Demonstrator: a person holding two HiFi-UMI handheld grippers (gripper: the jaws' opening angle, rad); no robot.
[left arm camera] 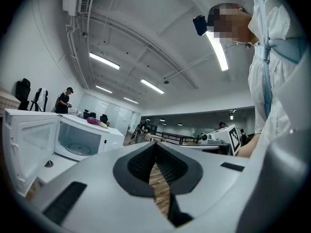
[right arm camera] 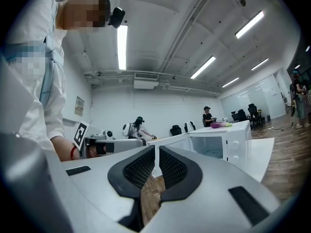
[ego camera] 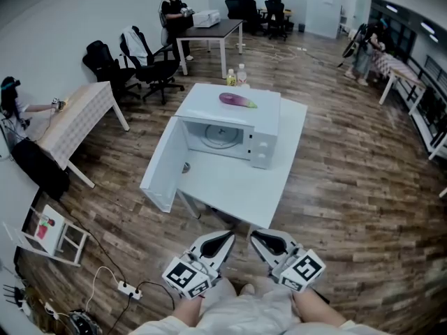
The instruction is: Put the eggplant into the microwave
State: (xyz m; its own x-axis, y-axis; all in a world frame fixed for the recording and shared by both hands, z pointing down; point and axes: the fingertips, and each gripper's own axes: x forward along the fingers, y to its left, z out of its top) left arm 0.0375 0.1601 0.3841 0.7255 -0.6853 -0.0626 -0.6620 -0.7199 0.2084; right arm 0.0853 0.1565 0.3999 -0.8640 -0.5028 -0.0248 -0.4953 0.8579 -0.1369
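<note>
- Down at the bottom edge, the pale two-jaw left gripper (ego camera: 225,238) and right gripper (ego camera: 257,236) both have their jaws pressed together on nothing.
- Glossy purple eggplant (ego camera: 237,100) lies upper centre, on the roof of the boxy white microwave (ego camera: 264,128), well apart from both.
- White microwave door (ego camera: 164,166) stands wide open at left-centre, so the cavity is ready.
- Best play, I'd say: spread one gripper's jaws early, pinch across the eggplant's middle, then bring it round front and in.

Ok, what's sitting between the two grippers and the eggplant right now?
Head view: ahead of the left gripper and right gripper, bare white table, then the microwave, door open; the eggplant lies on its top.
</note>
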